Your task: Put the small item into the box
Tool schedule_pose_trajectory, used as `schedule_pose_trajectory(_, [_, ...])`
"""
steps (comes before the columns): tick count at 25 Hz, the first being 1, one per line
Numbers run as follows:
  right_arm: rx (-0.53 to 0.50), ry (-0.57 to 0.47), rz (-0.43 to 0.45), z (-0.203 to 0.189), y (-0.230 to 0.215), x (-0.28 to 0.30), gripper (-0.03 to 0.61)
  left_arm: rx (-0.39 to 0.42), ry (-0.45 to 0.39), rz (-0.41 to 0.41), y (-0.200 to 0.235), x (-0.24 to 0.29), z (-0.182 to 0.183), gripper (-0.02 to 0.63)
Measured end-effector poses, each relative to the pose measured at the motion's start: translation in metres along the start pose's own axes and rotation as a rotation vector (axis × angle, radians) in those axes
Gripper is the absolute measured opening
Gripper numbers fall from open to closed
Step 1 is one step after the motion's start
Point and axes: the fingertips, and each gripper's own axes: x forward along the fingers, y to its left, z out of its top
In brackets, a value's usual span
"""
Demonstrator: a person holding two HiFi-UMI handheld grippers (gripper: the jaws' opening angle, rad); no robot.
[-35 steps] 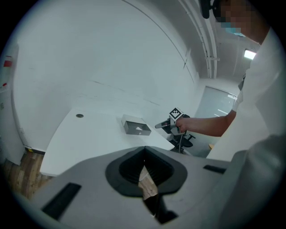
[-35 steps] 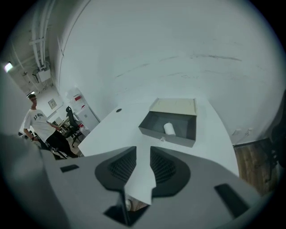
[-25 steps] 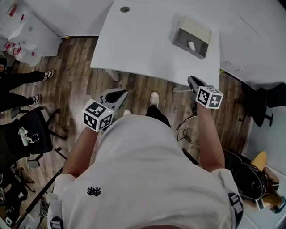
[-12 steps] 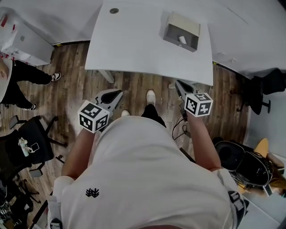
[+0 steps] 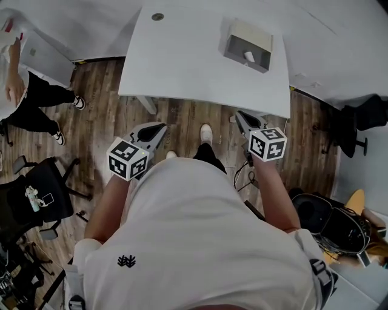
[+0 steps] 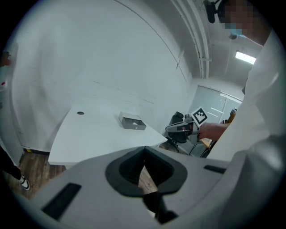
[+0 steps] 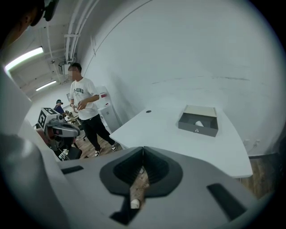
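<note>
An open grey box (image 5: 248,48) sits on the white table (image 5: 182,66), far right of its top. A small white item (image 5: 249,56) lies inside it, also seen in the right gripper view as the item (image 7: 199,123) in the box (image 7: 199,120). Both grippers hang over the wooden floor, short of the table's near edge. My left gripper (image 5: 159,129) is shut with nothing in it, its tips (image 6: 144,148) meeting. My right gripper (image 5: 240,116) is likewise shut and empty (image 7: 143,149). The left gripper view shows the box (image 6: 132,122) far off.
A person (image 5: 24,91) stands on the floor at the left. A black chair (image 5: 36,181) is at the lower left, another chair (image 5: 357,127) and a dark bag (image 5: 330,224) at the right. Cables (image 5: 245,175) lie by my feet. The table has a round grommet (image 5: 157,17).
My right gripper has drifted left, back from the table. The person at the left has stepped further into view. The box and the item have stayed put.
</note>
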Motion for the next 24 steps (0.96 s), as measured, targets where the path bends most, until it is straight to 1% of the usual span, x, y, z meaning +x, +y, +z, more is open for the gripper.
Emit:
schedule_pose_trajectory(5, [-0.034,0.009,0.011,0.002,0.008,0.005,0.008,-0.005,-0.003,0.007,0.003,-0.003,-0.001,0.008])
schedule_pose_trajectory(15, [-0.039,0.015,0.026,0.004,0.014,0.01,0.008,-0.011,0.004,0.009,0.007,-0.005,-0.004,0.008])
schedule_pose_trajectory(24, [-0.046,0.029,0.036,0.006,0.004,0.016,0.008,-0.024,0.017,0.025,0.009,0.0,-0.005,0.008])
